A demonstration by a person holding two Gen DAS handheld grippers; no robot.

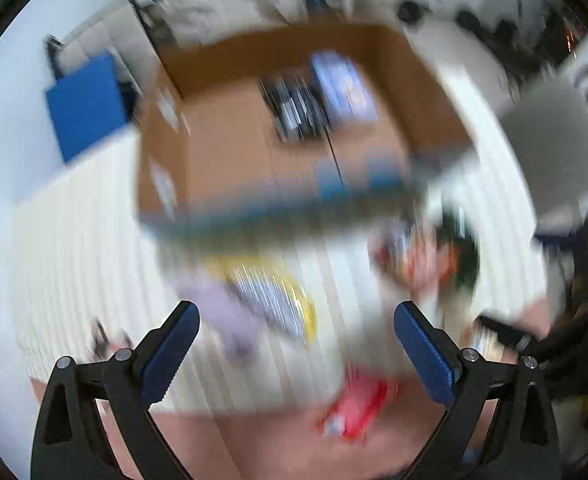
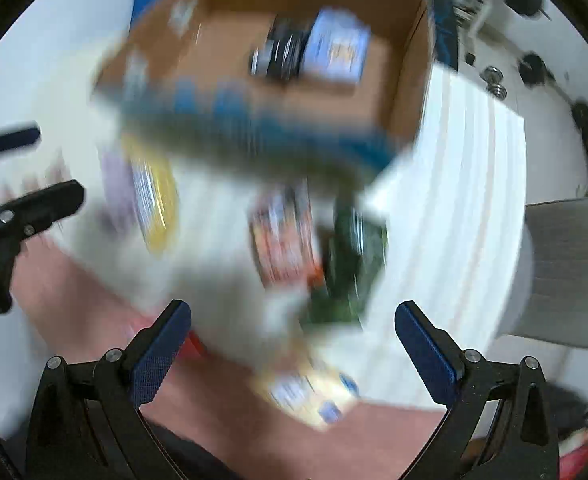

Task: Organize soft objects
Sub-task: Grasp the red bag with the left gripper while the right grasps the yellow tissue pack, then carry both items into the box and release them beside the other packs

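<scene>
Heavily motion-blurred in both views. White ribbed table surface (image 1: 73, 264) across the middle of the frame, over a reddish-brown floor (image 2: 221, 412) along the lower edge. Grey chair (image 2: 570, 272) at right. Blue panel (image 1: 85, 108) at upper left. White floor with dark, indistinct clutter (image 2: 534, 68) at upper right.

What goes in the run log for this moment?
left hand-held gripper open, empty | right hand-held gripper open, empty | cardboard box holds two packs | frames blurred
</scene>
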